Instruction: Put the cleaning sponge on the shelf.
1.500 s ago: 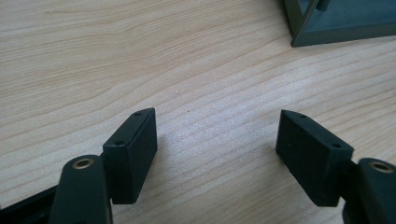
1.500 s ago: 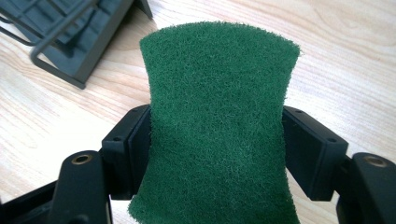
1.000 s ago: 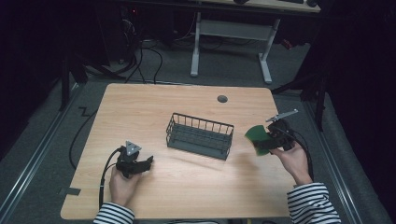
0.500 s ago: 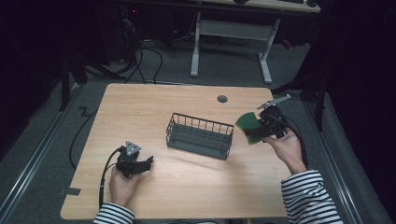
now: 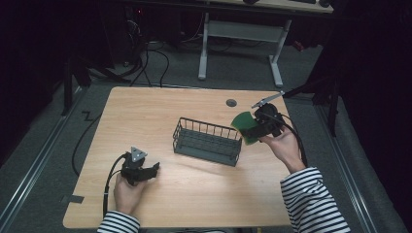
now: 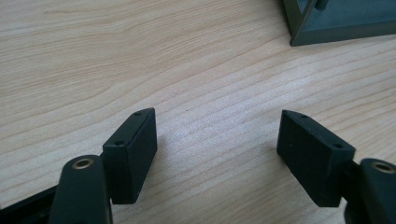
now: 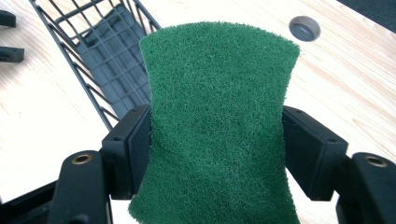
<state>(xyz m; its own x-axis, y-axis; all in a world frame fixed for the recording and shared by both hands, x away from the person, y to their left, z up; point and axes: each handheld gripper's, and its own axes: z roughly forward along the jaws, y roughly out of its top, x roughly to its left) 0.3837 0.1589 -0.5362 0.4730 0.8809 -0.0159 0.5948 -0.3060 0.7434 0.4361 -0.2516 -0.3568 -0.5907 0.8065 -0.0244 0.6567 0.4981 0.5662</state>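
The right gripper (image 7: 215, 154) pinches a green scouring pad (image 7: 218, 121) raised just beside the wire basket's (image 5: 208, 141) right end. Carry it squarely over the basket before releasing. The left gripper (image 6: 217, 158) rests wide open, empty, on the table (image 5: 160, 104) left of the basket.

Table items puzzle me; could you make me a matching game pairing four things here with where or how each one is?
Things:
1. pad
2. basket
3. left hand-held gripper
4. hole

States:
A. open, low over bare wood
B. round, set in the table's far edge
C. dark wire, standing mid-table
D. green, pinched between the right hand-held gripper's jaws

Pairs: 1-D, 2-C, 3-A, 4-B
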